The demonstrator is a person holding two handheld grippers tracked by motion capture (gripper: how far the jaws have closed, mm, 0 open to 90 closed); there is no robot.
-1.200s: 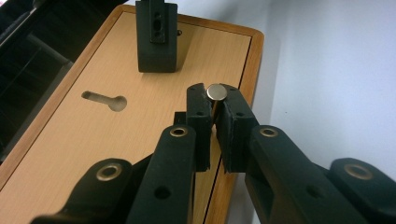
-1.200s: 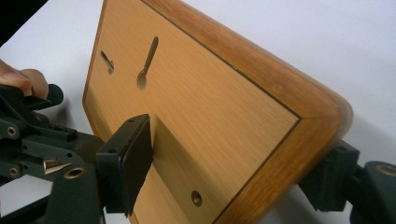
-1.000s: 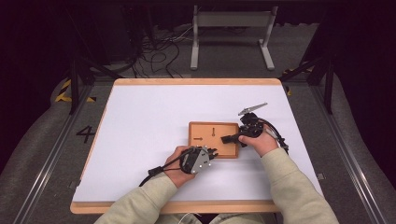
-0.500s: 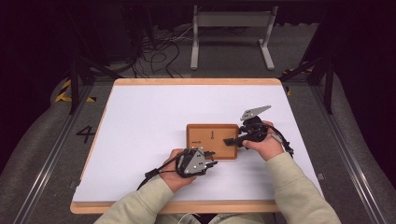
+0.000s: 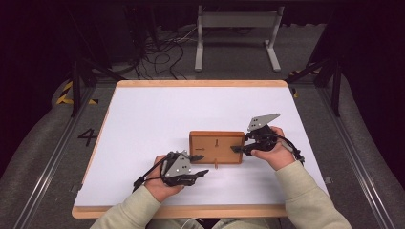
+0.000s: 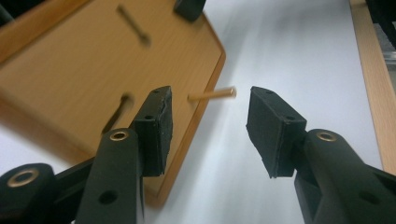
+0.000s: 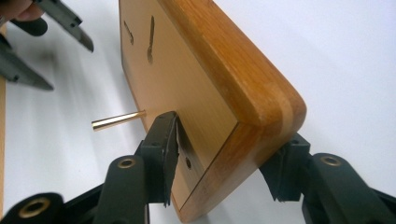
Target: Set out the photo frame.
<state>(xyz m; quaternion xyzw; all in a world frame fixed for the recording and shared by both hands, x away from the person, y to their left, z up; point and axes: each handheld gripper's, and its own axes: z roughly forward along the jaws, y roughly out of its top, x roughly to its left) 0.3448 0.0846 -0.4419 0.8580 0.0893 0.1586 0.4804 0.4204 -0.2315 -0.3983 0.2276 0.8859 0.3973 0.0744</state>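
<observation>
A flat wooden block (image 5: 216, 143) (image 6: 79, 65) (image 7: 219, 70) with dark slots in its top lies mid-table. A thin brass-coloured peg (image 5: 216, 165) (image 6: 212, 94) (image 7: 116, 120) sticks out of its near long edge. My right gripper (image 5: 236, 149) (image 7: 229, 135) is shut on the block's right end, one jaw on top and one beneath. My left gripper (image 5: 203, 163) (image 6: 209, 107) is open at the block's near edge. One of its jaws is over the block's top, the other over the white table, and the peg lies just ahead between them, untouched.
The white tabletop (image 5: 157, 114) has a wooden rim (image 5: 200, 83), with wide free room to the left and behind the block. Cables trail from both grippers toward the near edge. A metal stand (image 5: 236, 28) and floor cables lie beyond the table.
My left gripper has drawn back to the left and toward the table's near edge. The block and my right gripper have shifted slightly nearer, and the right gripper's grey plate has tilted.
</observation>
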